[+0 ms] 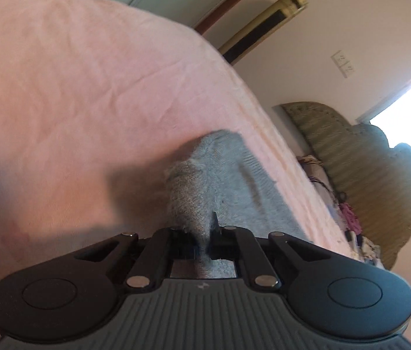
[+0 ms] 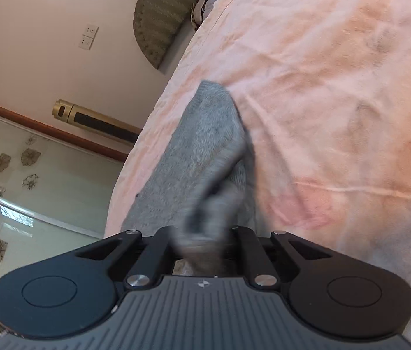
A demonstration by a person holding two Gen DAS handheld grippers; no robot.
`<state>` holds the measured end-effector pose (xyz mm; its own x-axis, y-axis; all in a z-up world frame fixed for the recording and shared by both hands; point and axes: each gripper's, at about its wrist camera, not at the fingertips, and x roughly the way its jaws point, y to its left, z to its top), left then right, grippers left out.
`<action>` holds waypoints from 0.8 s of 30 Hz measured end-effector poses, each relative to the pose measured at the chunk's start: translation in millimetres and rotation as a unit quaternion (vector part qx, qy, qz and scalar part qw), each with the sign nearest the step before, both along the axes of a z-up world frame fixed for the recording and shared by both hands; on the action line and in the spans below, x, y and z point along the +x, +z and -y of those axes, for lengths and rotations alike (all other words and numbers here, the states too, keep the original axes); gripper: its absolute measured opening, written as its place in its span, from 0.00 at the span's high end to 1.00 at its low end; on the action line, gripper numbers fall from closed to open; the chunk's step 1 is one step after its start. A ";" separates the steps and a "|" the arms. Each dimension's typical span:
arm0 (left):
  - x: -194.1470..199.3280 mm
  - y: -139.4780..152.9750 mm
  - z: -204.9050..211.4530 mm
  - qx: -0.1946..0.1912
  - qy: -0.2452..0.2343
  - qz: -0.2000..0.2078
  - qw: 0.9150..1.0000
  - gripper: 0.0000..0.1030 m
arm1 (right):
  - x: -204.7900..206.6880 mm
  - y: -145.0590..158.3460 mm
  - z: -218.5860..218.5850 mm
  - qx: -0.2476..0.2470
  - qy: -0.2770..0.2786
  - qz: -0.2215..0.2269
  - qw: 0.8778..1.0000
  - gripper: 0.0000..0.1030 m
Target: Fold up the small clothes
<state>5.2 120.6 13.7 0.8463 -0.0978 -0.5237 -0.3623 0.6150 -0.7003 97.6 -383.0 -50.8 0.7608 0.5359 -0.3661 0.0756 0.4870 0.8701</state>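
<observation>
Two grippers pinching one grey sock on a pink bedspread

The pink bedspread (image 1: 74,87) is carrying the grey sock (image 2: 205,145) near its edge; the left gripper (image 1: 202,242) and right gripper (image 2: 202,248) are both clamping sock fabric, so uneven pulling is risking a slipped, crooked fold.

Fuzzy grey knit sock (image 2: 205,145) on a creased, matt pink cloth bedspread (image 2: 336,87); the gripper bodies look matt black plastic with shiny metal pins.

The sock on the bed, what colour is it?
Grey knit sock; it shows best in the right wrist view.
</observation>
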 end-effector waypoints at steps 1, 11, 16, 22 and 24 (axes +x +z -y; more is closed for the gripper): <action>-4.1 6.4 -3.1 -0.008 -0.012 0.015 1.000 0.96 | -4.3 3.4 2.3 0.012 0.003 0.009 1.000 0.89; -83.8 9.0 -24.1 0.005 -0.091 -0.011 0.996 0.96 | -77.1 30.5 29.4 0.016 0.078 0.030 0.996 0.89; -115.0 -1.4 -40.5 0.077 -0.114 -0.035 0.990 0.87 | -101.5 4.3 48.5 -0.015 0.066 -0.054 0.996 0.70; -80.8 74.2 -3.8 0.293 -0.057 0.110 0.948 0.19 | -70.0 74.7 48.5 -0.145 0.006 0.065 0.987 0.21; -38.4 77.8 29.4 0.333 -0.110 0.137 0.927 0.16 | -31.5 86.4 18.9 -0.160 0.050 0.090 0.982 0.19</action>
<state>-33.2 91.2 91.4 0.9542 -0.0151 -0.2989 -0.0429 0.9815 -0.1866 66.1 -401.9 35.6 0.7781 0.4901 -0.3930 -0.1270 0.7354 0.6657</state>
